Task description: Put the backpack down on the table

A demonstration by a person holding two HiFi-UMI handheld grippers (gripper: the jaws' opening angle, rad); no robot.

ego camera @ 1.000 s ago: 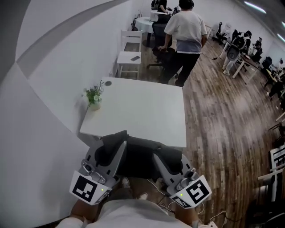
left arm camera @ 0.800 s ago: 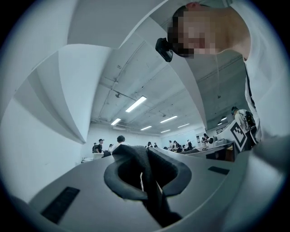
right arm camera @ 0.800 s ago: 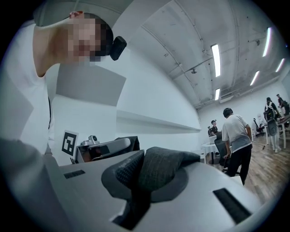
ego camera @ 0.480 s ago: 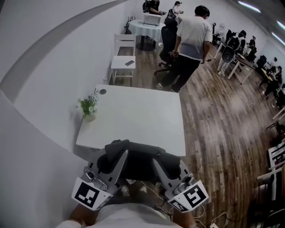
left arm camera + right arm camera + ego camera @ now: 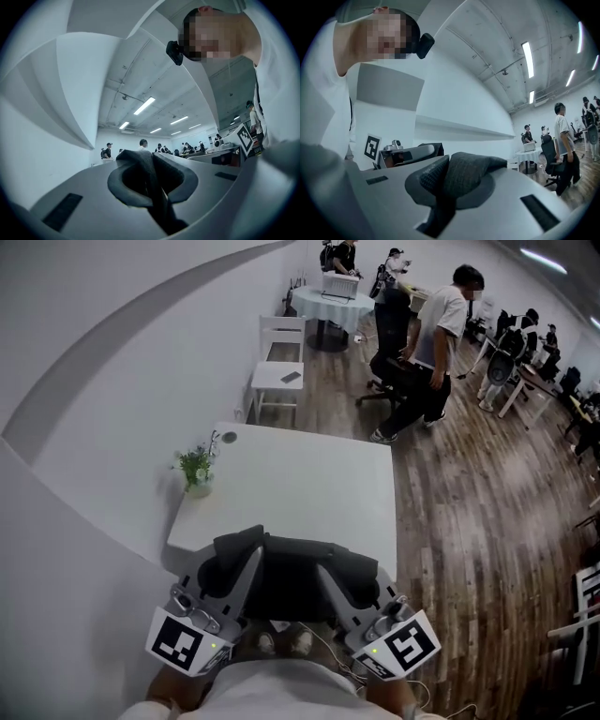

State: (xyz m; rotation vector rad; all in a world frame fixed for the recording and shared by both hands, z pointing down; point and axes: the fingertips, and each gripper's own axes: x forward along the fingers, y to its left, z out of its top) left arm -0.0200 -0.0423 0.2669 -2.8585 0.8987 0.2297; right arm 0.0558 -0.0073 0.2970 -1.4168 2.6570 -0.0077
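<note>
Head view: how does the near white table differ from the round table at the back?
The near table is rectangular, the round table circular. The near table carries a small potted plant at its left edge; the round table carries a pale boxy thing. Both tops are pale.

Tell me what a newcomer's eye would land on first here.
First the dark backpack, pinched by its fabric in the left gripper and right gripper, low in the head view at the near edge of the white table. Next the potted plant on its left edge, then a person in a white shirt beside an office chair beyond.
</note>
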